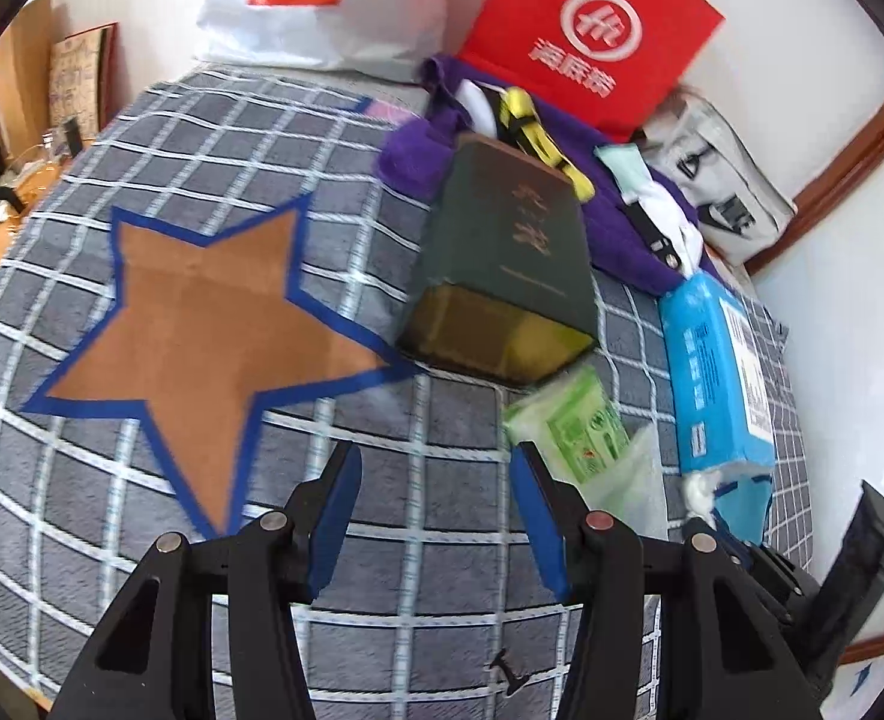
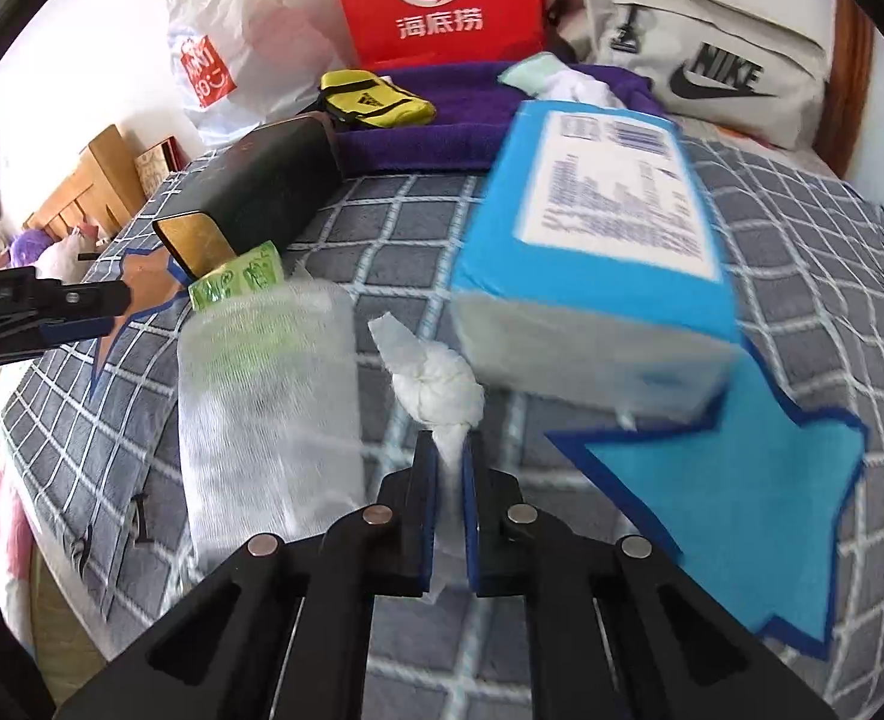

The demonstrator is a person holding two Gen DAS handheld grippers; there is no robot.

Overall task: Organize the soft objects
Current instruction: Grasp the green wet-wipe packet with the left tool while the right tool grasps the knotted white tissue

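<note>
Right claw (image 2: pixel 449 456) clamped on knotted tissue (image 2: pixel 438 387), just ahead of tips, beside blue pack (image 2: pixel 592 252). Left claw (image 1: pixel 435 468) half open, empty. Grasp step; next lift, carry to blue star (image 2: pixel 742 516).

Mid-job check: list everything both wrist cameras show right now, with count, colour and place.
Grid-patterned blanket: one, grey-white, underneath everything.
Felt star patches: two, brown left, blue right.
Dark green box: one, centre.
Green tissue packet: one, below box.
Clear plastic bag: one, over the packet.
Blue tissue pack: one, right.
Twisted white tissue: one, from the pack's end.
Purple towel: one, rear.
Yellow pouch: one, on towel.
Red paper bag: one, rear.
Grey Nike bag: one, rear right.
Left gripper: open, empty.
Right gripper: shut on tissue.
</note>
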